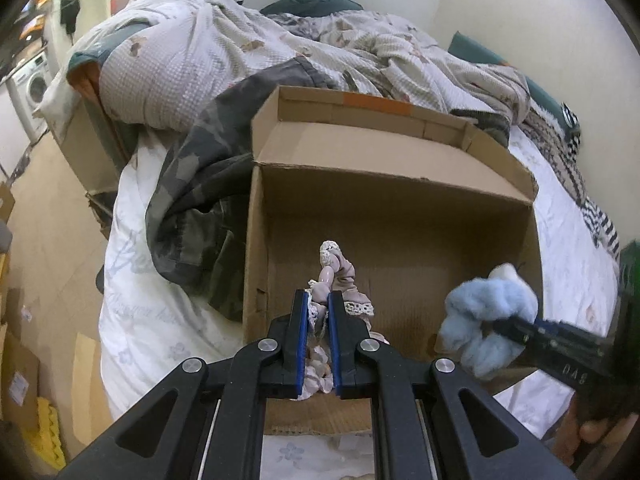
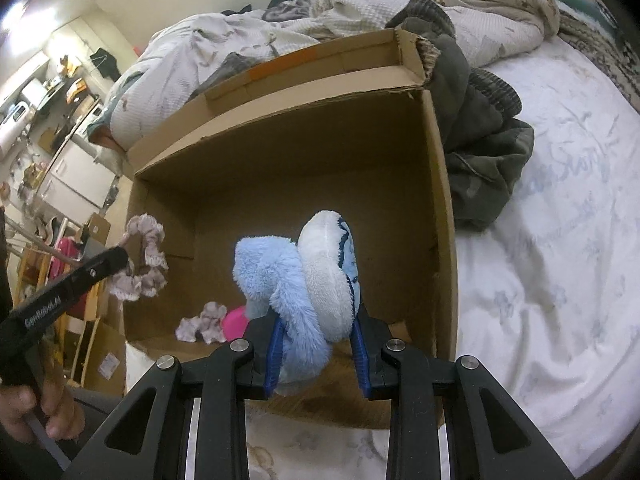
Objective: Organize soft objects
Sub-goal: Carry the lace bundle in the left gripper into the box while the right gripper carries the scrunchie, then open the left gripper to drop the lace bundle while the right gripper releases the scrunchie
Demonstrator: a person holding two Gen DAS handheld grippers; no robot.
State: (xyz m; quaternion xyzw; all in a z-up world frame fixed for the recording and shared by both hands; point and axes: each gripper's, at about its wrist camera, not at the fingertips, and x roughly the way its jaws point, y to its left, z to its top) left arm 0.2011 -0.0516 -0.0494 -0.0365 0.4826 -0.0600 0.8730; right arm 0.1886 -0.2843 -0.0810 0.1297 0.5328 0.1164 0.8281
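Note:
An open cardboard box (image 1: 256, 240) lies on the bed; it also shows in the right wrist view (image 2: 440, 184). My left gripper (image 1: 318, 300) is shut on a pale pink lace scrunchie (image 1: 340, 276), held over the box's near left side; the scrunchie also shows in the right wrist view (image 2: 146, 258). My right gripper (image 2: 316, 328) is shut on a fluffy blue and white plush item (image 2: 308, 276), held over the box's near right part; the plush also shows in the left wrist view (image 1: 484, 320). On the box floor lie another pale scrunchie (image 2: 204, 324) and a bright pink object (image 2: 236, 320).
A rumpled patterned quilt (image 1: 208, 52) is piled behind the box. A dark camouflage garment (image 1: 192, 200) lies against the box's side (image 2: 480, 152). The white floral bedsheet (image 2: 560, 280) spreads to the right. Cardboard and clutter sit on the floor at left (image 1: 24, 360).

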